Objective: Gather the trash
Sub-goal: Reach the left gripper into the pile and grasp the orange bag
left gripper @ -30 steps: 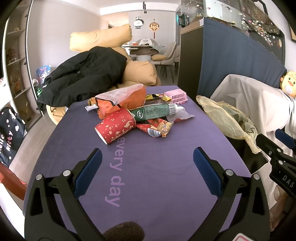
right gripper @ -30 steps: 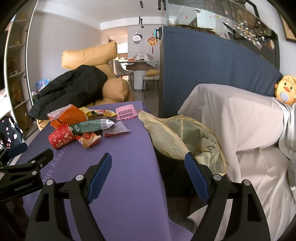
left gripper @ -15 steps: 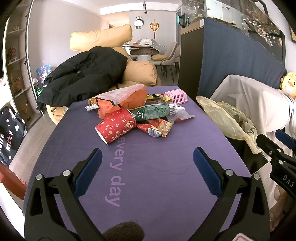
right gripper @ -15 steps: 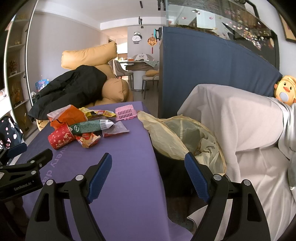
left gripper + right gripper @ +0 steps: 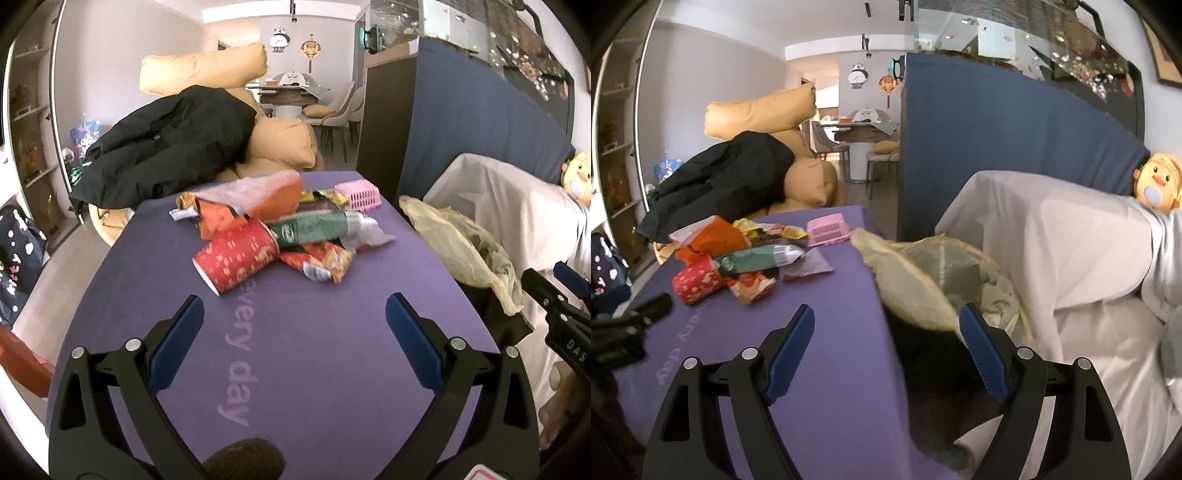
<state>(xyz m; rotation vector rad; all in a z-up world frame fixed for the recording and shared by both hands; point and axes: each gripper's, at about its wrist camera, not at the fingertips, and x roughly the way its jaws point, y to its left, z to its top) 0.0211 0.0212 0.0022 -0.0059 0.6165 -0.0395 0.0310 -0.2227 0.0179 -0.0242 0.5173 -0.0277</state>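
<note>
Trash lies heaped on the purple table: a red paper cup on its side, a green tube, an orange bag, a red snack wrapper and a pink basket. My left gripper hangs open just short of the cup. A bin lined with a yellowish bag stands at the table's right edge. The right gripper is open over that edge, near the bin's rim. In the right wrist view the cup and tube lie to the left.
A tan beanbag with a black jacket sits behind the table. A dark blue partition rises at the right, with a white-draped seat and a yellow duck toy beside the bin. Shelves line the left wall.
The right gripper has swung left and closer to the table, so the bin's rim now sits between its fingers. The left gripper has barely moved.
</note>
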